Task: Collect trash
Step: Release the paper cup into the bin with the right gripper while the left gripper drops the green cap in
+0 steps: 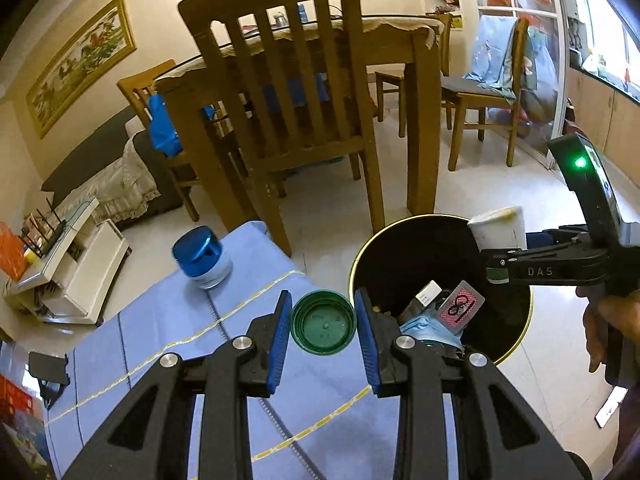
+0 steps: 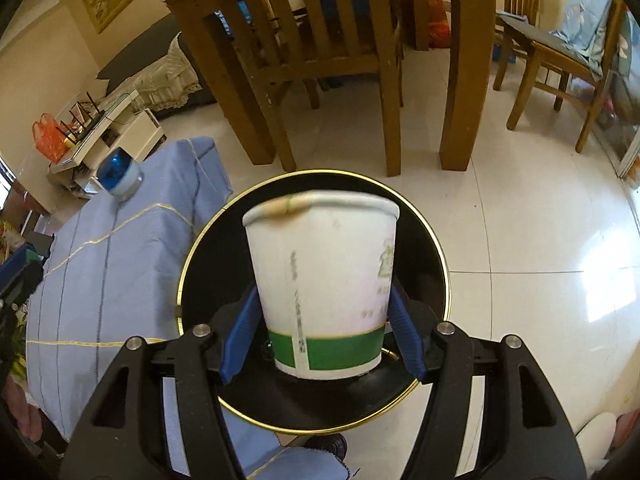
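The left gripper point(image 1: 323, 330) is clenched on a green bottle cap point(image 1: 323, 322), held over the blue-clothed tabletop point(image 1: 168, 328) just beside the black bin point(image 1: 360, 256). At two o'clock from it, the right gripper point(image 2: 322, 338) has a white paper cup point(image 2: 324, 276) with a green band between its blue pads, directly above the bin's mouth; whether the pads still press it I cannot tell. Trash lies inside the bin. Farther, at ten o'clock, a blue-lidded jar point(image 1: 203, 257) stands on the tabletop; wooden chairs point(image 1: 288, 92) stand beyond.
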`<action>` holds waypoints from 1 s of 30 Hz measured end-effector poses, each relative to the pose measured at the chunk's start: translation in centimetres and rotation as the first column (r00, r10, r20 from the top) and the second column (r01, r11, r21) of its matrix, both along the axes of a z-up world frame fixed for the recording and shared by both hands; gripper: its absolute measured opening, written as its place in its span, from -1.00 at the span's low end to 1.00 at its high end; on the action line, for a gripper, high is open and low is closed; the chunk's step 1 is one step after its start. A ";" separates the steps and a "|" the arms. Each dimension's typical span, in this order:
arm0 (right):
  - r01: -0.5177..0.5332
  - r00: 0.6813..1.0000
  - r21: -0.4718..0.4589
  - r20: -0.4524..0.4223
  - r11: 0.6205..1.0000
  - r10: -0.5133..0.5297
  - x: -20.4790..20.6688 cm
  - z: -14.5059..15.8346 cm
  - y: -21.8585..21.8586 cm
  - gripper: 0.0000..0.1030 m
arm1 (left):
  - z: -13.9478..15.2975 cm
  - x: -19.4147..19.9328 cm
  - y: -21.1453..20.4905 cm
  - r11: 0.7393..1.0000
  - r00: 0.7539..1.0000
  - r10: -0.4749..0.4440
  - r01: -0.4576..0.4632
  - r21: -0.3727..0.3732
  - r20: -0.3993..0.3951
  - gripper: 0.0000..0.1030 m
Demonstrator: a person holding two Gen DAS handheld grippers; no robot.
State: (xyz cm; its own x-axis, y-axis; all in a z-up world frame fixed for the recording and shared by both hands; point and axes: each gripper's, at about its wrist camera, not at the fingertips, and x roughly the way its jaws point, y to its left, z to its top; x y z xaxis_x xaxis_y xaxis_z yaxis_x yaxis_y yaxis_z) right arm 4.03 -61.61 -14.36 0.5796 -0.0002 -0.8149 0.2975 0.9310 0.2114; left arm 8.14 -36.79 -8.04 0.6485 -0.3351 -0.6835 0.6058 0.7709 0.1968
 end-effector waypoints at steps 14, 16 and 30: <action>0.059 0.990 0.004 0.132 0.998 -0.059 -2.8 1.7 -2.6 0.57 | -0.8 0.2 -4.1 0.998 0.999 -0.052 0.052 0.030 -0.003 -0.42; 0.071 0.986 0.011 0.151 0.997 -0.072 -3.5 2.3 -2.9 0.60 | -0.7 0.2 -4.8 0.997 0.998 -0.064 0.064 0.030 0.000 -0.41; 0.236 0.937 0.128 0.232 0.963 -0.260 -13.2 3.1 -6.5 0.89 | -1.7 1.8 -10.5 0.993 0.992 -0.113 0.114 0.014 -0.060 -0.19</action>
